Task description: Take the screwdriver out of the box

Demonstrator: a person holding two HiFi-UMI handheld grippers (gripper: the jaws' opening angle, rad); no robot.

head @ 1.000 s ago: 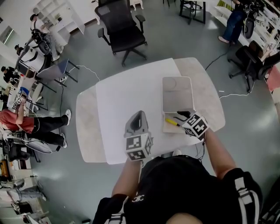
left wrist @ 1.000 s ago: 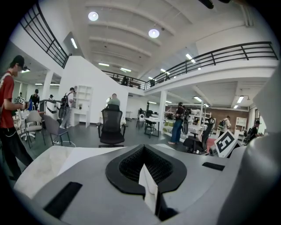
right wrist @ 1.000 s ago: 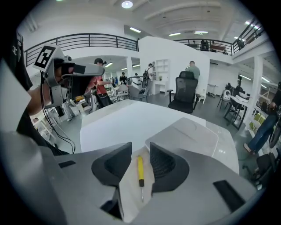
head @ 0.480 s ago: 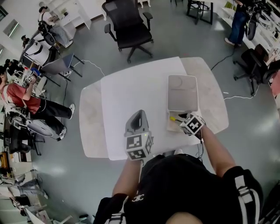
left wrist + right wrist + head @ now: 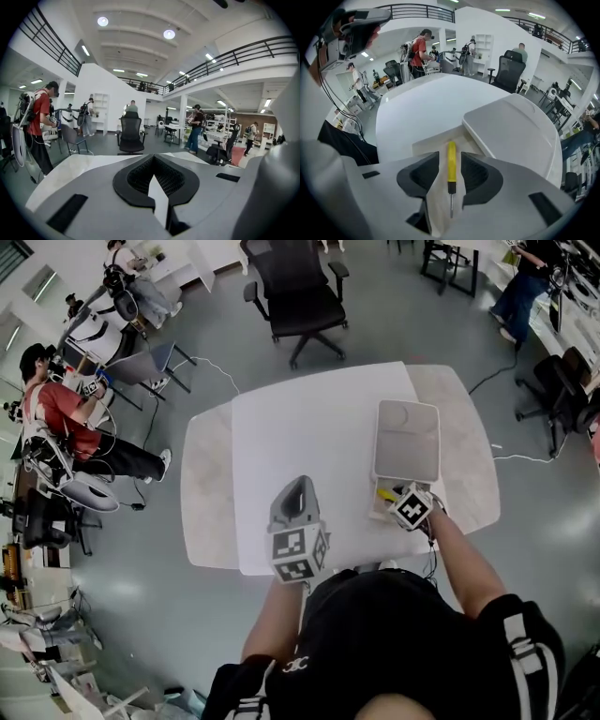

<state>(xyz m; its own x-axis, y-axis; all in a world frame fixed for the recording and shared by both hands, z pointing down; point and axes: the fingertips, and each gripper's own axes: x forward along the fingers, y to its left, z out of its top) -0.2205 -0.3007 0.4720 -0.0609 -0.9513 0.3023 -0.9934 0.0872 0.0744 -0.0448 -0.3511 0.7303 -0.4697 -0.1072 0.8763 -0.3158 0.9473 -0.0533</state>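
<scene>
- Head view: The screwdriver (image 5: pixel 385 493) shows only as a short yellow handle. It lies in the uncovered near end of the pale box (image 5: pixel 377 513). A white lid (image 5: pixel 406 441) covers the far part of the box, which stands on the white table (image 5: pixel 300 427). The right gripper (image 5: pixel 396 497) tilts steeply down over that open end, with the handle right at its tips. The left gripper (image 5: pixel 298 487) is well apart from the box, over bare table.
- Left gripper view: The left gripper (image 5: pixel 153 159) has its dark pads meeting at the tips, with nothing between them. Neither the screwdriver nor the box appears here.
- Right gripper view: The screwdriver (image 5: pixel 451 164) has a slim yellow handle, a black collar and a thin metal shaft. It lies flat on the box's (image 5: pixel 424 143) cream floor. The handle points away and the shaft points back toward the gripper. The right gripper (image 5: pixel 450 158) has just been spreading its jaws, and they stand wide apart. The handle runs down the middle of the gap between them, with clear space on both sides and neither pad touching it. The lid (image 5: pixel 515 126) lies just beyond, to the right.
</scene>
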